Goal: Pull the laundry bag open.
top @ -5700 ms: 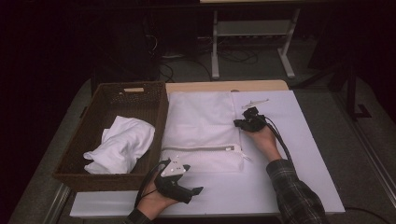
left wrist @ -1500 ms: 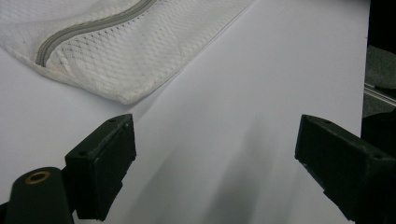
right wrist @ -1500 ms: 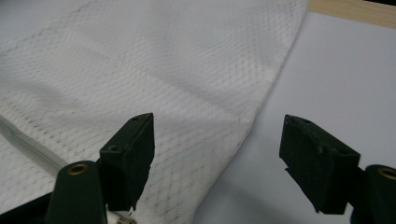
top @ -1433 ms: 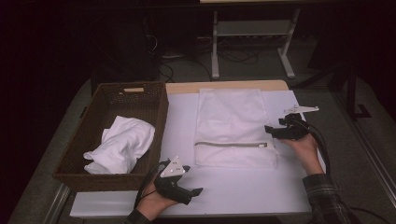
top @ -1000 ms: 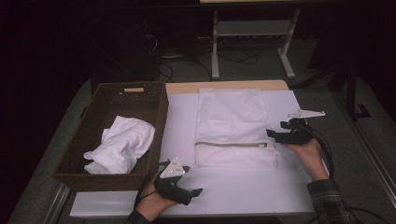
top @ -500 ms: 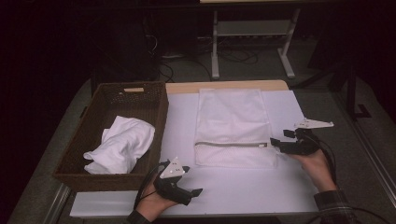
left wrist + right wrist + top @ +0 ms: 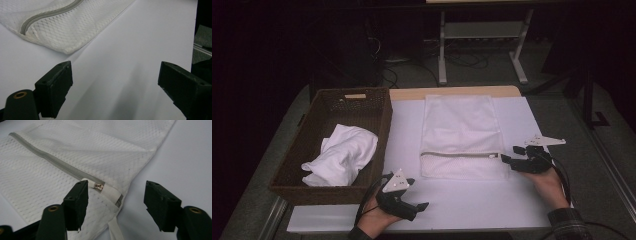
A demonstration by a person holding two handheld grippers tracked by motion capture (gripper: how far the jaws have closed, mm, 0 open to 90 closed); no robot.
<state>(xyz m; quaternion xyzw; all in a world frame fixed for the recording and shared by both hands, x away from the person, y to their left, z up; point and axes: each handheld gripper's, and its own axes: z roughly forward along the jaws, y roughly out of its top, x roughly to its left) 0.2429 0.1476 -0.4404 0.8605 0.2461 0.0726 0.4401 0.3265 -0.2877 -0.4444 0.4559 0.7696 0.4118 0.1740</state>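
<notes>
Risk: my right claw (image 7: 116,203), jaws just narrowing but pressing nothing, straddles the zipper pull (image 7: 99,186) and may pinch mesh bag (image 7: 462,135) instead; left claw (image 7: 115,92) gapes empty.

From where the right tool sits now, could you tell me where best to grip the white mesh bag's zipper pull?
Grip the small metal zipper pull at the grey zipper's right end, coming in low from the white mesh laundry bag's right edge. The pull lies flat on the mesh, so one jaw of the right tool probably must slide under it.
</notes>
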